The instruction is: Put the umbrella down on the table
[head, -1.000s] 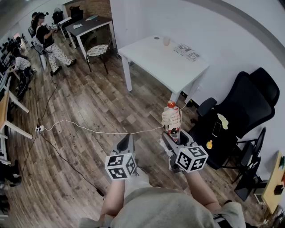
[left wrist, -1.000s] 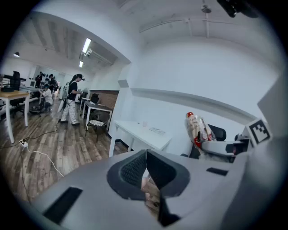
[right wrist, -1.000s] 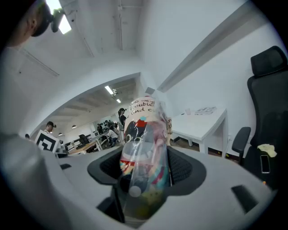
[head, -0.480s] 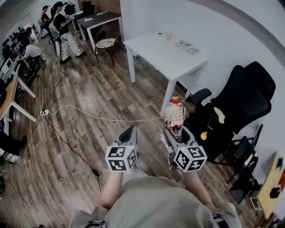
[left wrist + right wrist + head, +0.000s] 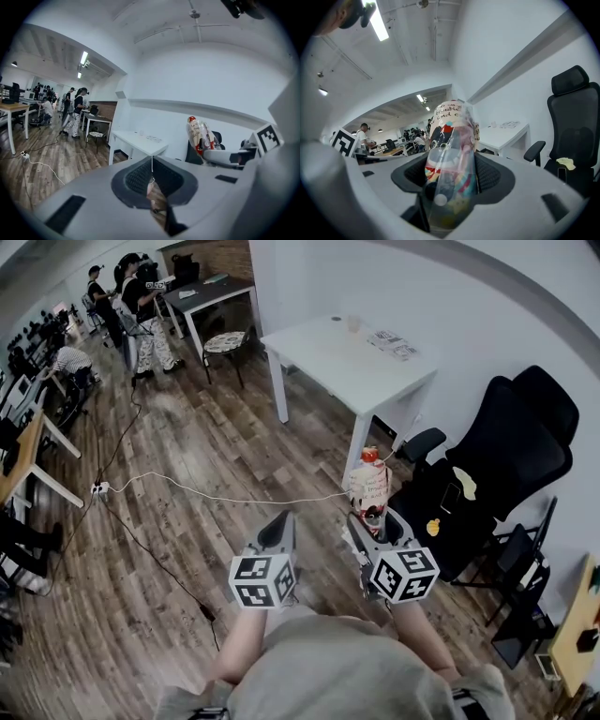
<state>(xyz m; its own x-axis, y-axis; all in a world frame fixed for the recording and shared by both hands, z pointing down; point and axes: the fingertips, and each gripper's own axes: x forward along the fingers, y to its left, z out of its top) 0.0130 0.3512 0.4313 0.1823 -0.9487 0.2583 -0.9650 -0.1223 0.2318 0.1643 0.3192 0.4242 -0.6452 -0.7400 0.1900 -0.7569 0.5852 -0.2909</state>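
A folded umbrella [image 5: 367,486] in a printed sleeve with a red tip stands upright in my right gripper [image 5: 378,524], whose jaws are shut on its lower end. In the right gripper view the umbrella [image 5: 451,159] fills the space between the jaws. From the left gripper view it shows at the right [image 5: 199,136]. My left gripper [image 5: 278,532] is beside it, shut and holding nothing, with its pads [image 5: 152,178] pressed together. The white table [image 5: 352,367] stands ahead, well beyond both grippers, by the wall.
A black office chair [image 5: 492,465] with a yellow item on its seat stands to the right. A white cable [image 5: 216,493] runs across the wooden floor. A cup [image 5: 353,323] and papers [image 5: 391,343] lie on the table's far end. Several people work at desks at the far left.
The view has shifted a little toward the table; the table and chair sit slightly nearer. Both grippers keep their pose, the umbrella still upright in the right one.
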